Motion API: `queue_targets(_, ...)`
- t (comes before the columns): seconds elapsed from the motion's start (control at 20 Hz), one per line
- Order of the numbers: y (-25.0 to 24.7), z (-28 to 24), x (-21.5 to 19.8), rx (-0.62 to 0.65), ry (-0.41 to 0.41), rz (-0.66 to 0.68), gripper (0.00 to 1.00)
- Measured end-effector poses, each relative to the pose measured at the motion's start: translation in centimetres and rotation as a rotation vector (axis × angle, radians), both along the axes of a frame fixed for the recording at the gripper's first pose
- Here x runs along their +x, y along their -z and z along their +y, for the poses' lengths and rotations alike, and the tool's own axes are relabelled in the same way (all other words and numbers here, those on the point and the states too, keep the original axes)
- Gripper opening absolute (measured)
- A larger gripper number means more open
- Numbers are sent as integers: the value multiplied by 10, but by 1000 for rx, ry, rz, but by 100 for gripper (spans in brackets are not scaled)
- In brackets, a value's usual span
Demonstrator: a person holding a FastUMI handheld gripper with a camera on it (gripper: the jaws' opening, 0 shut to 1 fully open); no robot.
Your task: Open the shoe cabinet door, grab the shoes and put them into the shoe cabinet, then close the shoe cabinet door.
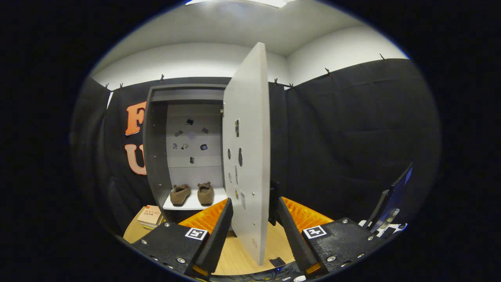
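**Shoes in, door next**

We are holding the gripper (254,219) with its fingers spread apart, one on either side of the door (246,156), and pressing on nothing. The door is standing edge-on to us, swung out from the cabinet (156,149) on hinges along its far edge, so its free edge is sitting in the gap between the fingers. We judge that we are straddling it this way so that a sideways sweep can carry it towards the cabinet; whether either finger is touching the panel we cannot tell.

The shoes (192,194) are resting side by side on the bottom shelf (184,204), inside the cabinet and beyond the left finger, heels towards us. They are sitting back from the shelf's front lip, which should leave the door room to shut without catching them.

So we are reading the placing as done and the closing as the step in hand. The door is wide open, so a long swing to the left is what we are facing.

A small stack of books (150,216) is lying on the table (242,254) beside the cabinet's foot, clear of the door's path as far as we can judge.
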State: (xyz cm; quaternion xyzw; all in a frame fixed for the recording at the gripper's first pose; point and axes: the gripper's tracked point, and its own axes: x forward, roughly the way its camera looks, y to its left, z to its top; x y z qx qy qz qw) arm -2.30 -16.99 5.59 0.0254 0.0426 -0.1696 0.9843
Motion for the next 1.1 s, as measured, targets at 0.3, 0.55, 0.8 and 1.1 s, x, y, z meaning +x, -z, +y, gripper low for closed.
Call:
queue_targets(0.3, 20, -49, 12, 24, 38, 28, 75)
queue_targets(0.55, 39, -71, 35, 38, 22, 61, 76)
queue_targets(0.8, 48, -75, 47, 55, 0, 72, 78)
queue_targets(1.1, 46, -67, 51, 96, -28, 58, 79)
